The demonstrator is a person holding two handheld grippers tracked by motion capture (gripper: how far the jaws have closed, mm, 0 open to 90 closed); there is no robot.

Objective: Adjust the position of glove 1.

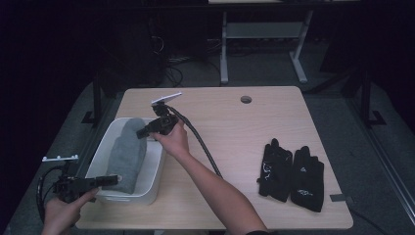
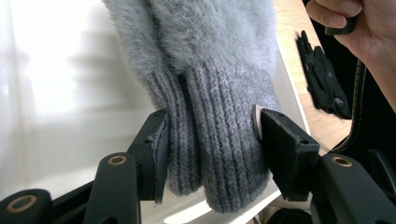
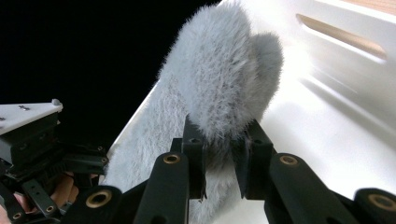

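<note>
A pair of fluffy grey mittens (image 1: 126, 152) lies lengthwise in a white bin (image 1: 155, 169) at the table's left. My left gripper (image 1: 113, 180) is at the bin's near end, its jaws closed on the ribbed knit cuffs (image 2: 212, 140). My right gripper (image 1: 143, 131) reaches in from the bin's far end and pinches the fuzzy mitten tips (image 3: 224, 88). In the right gripper view the left gripper (image 3: 32, 154) appears at the lower left, beyond the mittens.
A pair of black gloves (image 1: 291, 174) lies flat on the wooden table (image 1: 235, 127) at the right. A cable hole (image 1: 245, 99) sits near the far edge. My right gripper's cable (image 1: 200, 144) trails across the table's middle. A table frame stands behind.
</note>
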